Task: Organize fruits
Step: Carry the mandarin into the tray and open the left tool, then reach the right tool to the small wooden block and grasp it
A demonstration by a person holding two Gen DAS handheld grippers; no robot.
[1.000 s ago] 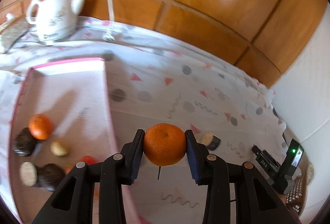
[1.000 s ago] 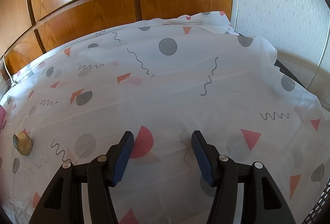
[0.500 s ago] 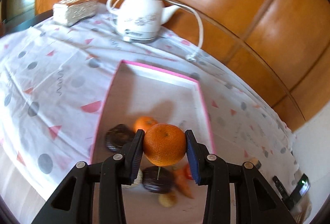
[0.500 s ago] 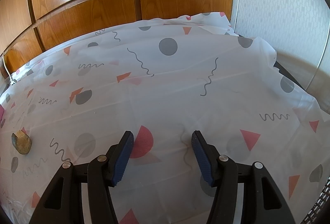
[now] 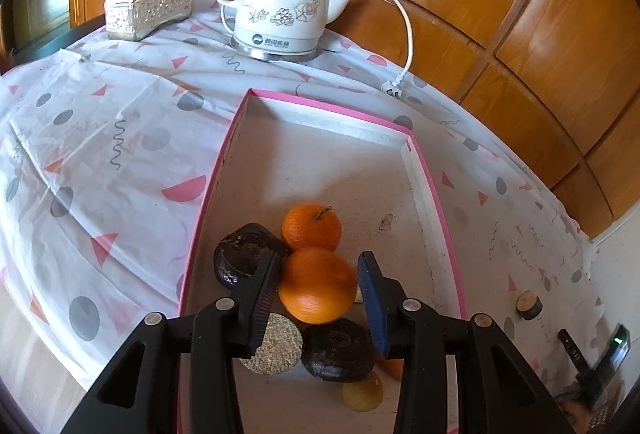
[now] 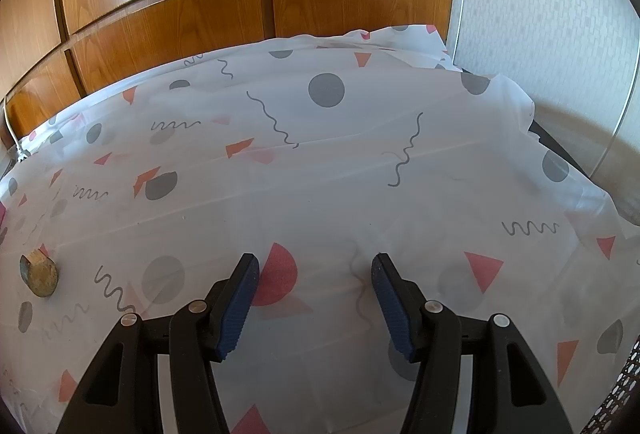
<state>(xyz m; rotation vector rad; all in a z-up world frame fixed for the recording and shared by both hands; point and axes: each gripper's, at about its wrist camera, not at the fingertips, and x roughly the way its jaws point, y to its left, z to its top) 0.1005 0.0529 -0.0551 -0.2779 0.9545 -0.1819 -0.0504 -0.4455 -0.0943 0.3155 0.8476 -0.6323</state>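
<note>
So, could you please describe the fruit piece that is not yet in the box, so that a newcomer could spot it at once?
Start from the pink-rimmed box in front of the white kettle. Past the box's right-hand rim, the small fruit piece sits alone on the patterned tablecloth. It is a short stub with a pale cut face and dark skin, unlike the round oranges grouped in the box.

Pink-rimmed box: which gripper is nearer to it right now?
Left. The left gripper holds an orange directly over the pink-rimmed box. The right gripper hovers open over bare tablecloth, box out of its view.
</note>
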